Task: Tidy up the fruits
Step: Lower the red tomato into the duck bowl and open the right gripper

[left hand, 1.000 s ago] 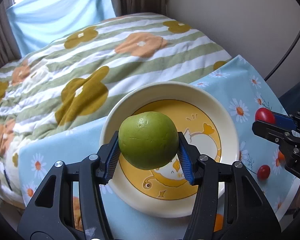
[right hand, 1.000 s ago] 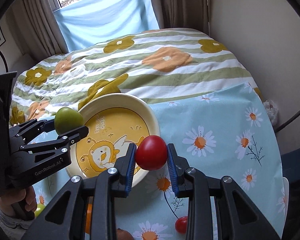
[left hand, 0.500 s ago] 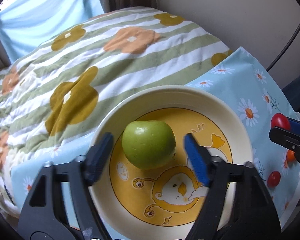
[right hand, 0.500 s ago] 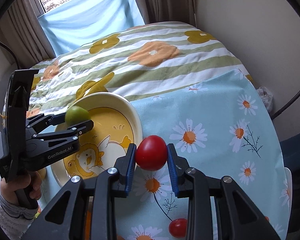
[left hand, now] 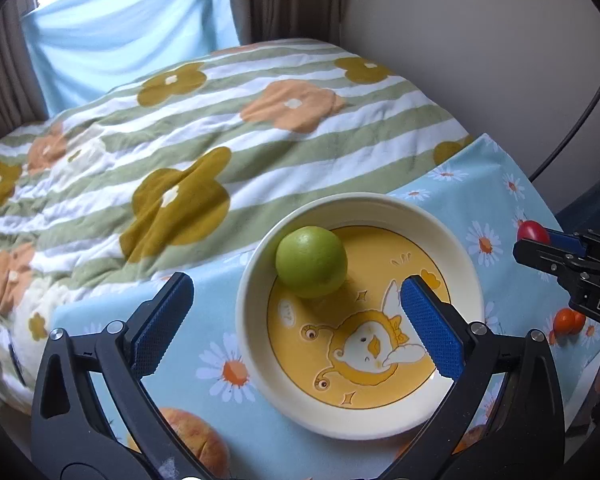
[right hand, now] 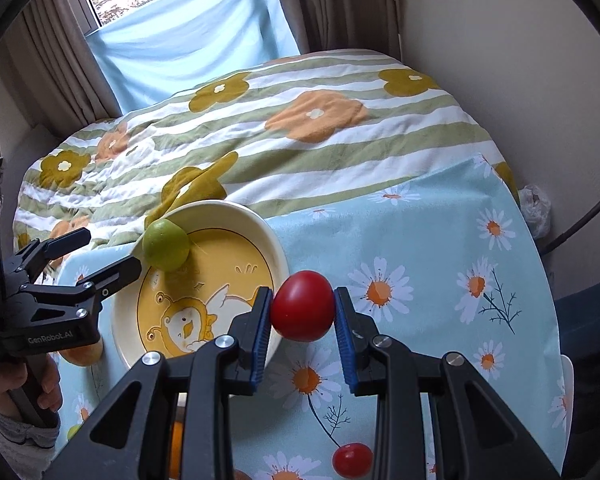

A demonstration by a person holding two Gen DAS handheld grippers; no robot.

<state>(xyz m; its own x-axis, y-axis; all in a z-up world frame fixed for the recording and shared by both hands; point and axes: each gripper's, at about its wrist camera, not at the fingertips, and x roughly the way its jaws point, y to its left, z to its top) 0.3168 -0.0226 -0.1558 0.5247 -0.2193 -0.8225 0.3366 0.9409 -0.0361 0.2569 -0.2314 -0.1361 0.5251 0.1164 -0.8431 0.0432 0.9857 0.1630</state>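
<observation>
the green fruit [left hand: 311,262] sits in the plate [left hand: 456,240], up against the far left of the yellow picture, near the rim. the left tool [left hand: 296,316] has just been opening and now stands wide, nothing between its blue pads [left hand: 430,326], which hang on the near side of the fruit and clear of it. so one piece looks placed.

the right tool [right hand: 303,322] is closed on a red tomato [right hand: 302,306], pads pressing it from both sides. it hovers over the daisy cloth [right hand: 420,232] just beside the plate's right rim, not yet above the bowl of the plate. my guess is this is the next piece to go in, and it needs only a short move to the left before letting go.

more is left outside the plate. a small red tomato [right hand: 352,459] lies on the cloth near the bottom of the right wrist view. an orange-red pair of small fruits [left hand: 566,320] shows at the right edge of the left wrist view. a peach-coloured fruit [left hand: 196,436] lies on the cloth on the near side of the plate, partly behind the left tool. something orange shows under the right tool too, too hidden to name.

by my reading the job is early: one in, one in hand, several to go.
</observation>
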